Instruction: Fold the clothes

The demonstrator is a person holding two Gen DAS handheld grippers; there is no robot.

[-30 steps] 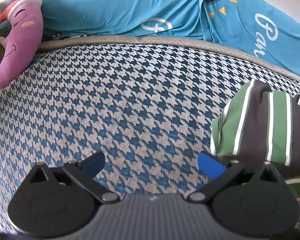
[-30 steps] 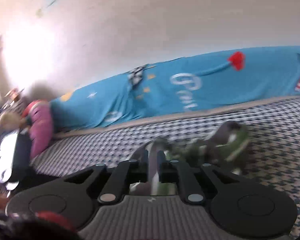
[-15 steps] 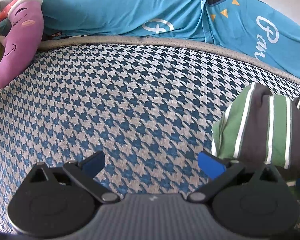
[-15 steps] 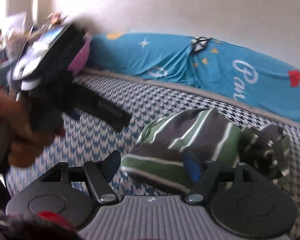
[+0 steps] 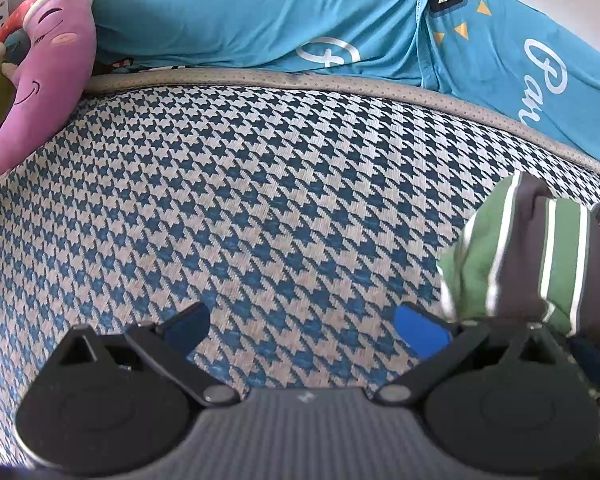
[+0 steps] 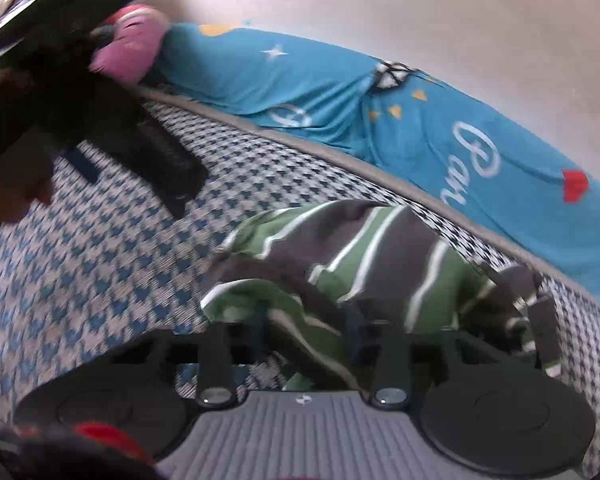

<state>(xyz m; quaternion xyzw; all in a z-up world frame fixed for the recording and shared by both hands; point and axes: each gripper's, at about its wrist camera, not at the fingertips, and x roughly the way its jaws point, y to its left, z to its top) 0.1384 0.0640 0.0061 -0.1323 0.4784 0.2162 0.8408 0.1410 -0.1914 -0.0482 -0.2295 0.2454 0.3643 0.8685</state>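
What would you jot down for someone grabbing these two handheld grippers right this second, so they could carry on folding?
Left gripper: open, empty, low over the houndstooth bed cover.
Right gripper: jaws around a fold of the striped green and grey garment; blur hides whether they have shut.
Garment: a crumpled heap on the cover, right of the left gripper, near the blue pillow.
Done: no neat fold visible.
Left: spread the garment flat, then fold it. The left gripper probably needs to take the near edge.
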